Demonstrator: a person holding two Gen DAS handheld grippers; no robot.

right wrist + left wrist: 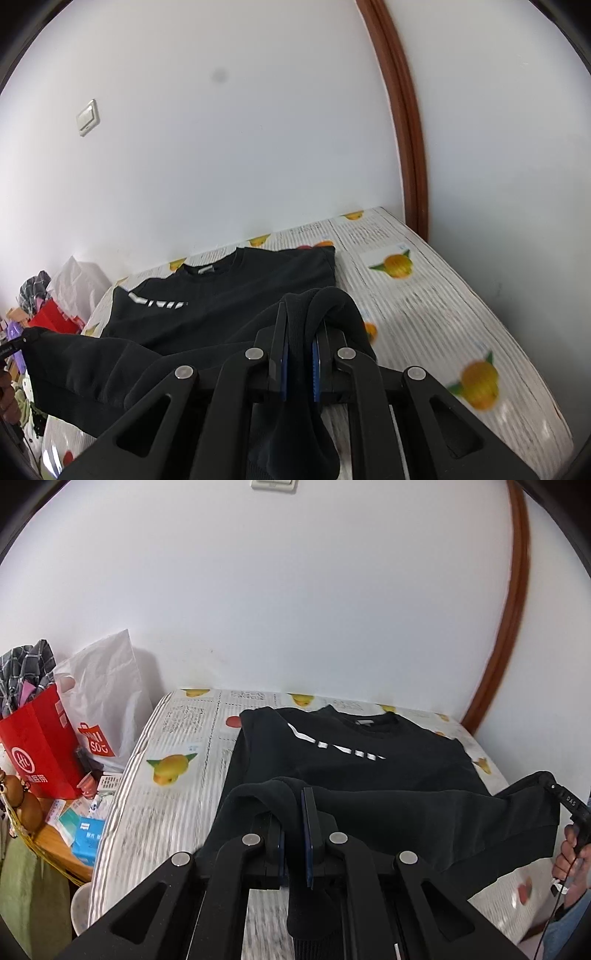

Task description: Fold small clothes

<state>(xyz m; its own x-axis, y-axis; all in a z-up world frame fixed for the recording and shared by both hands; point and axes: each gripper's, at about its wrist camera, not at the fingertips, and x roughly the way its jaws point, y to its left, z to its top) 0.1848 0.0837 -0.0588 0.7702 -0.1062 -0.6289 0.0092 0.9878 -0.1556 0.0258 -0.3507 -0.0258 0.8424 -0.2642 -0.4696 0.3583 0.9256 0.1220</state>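
Observation:
A black sweatshirt (332,760) with white lettering lies on a fruit-print tablecloth (166,805), collar toward the wall. My left gripper (293,823) is shut on the left corner of its bottom hem, lifted above the table. My right gripper (300,354) is shut on the right hem corner, also lifted. The hem hangs stretched between the two grippers over the sweatshirt's lower body (207,321). The right gripper also shows at the edge of the left wrist view (569,805). Cloth hangs down below both sets of fingers.
The table stands against a white wall with a brown door frame (506,627) at its right. Left of the table, a lower wooden surface holds a red bag (40,746), a white plastic bag (107,701) and small boxes (86,834).

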